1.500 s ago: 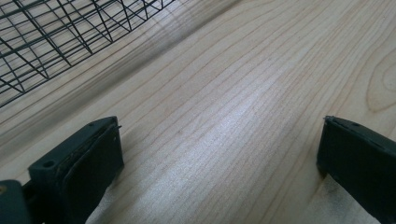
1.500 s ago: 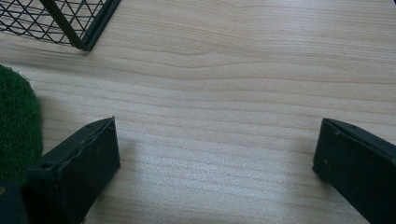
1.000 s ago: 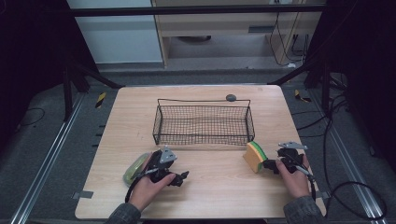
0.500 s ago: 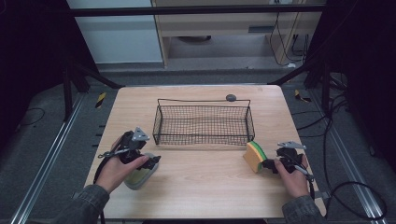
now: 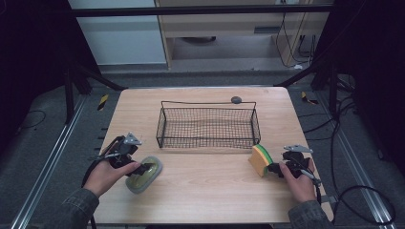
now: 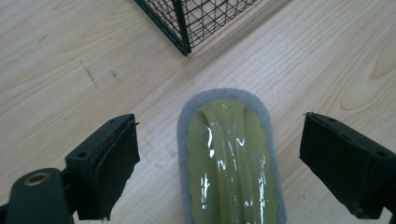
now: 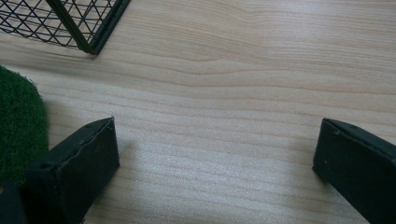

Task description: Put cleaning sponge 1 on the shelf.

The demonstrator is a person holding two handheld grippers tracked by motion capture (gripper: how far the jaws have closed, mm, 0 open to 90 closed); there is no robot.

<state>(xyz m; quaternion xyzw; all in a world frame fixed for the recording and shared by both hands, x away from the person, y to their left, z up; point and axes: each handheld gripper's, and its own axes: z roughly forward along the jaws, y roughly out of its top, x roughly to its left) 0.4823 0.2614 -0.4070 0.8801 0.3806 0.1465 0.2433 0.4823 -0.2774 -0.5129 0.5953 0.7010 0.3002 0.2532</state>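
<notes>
A pale green scrubber [image 5: 142,176] with a grey pad lies flat near the table's front left. My left gripper [image 5: 144,168] hangs over it, open. In the left gripper view the scrubber [image 6: 231,163] lies between the two jaws with clear gaps on both sides. The jaws have just been closing a little, and neither pad touches it. A yellow sponge [image 5: 260,160] with a green face stands on edge at the front right. My right gripper [image 5: 273,168] is just right of it, open over bare wood [image 7: 217,144], with the sponge's green face [image 7: 18,126] outside its left jaw.
A black wire basket [image 5: 207,126] stands empty in the middle of the wooden table [image 5: 210,191], and its corner shows in both gripper views. A small dark round object [image 5: 236,99] lies behind the basket. Bare wood stretches between the two hands.
My left hand has drawn back to the left and risen, so its gripper has come off the scrubber's right side to over it. The scrubber, sponge and right hand have stayed put.
</notes>
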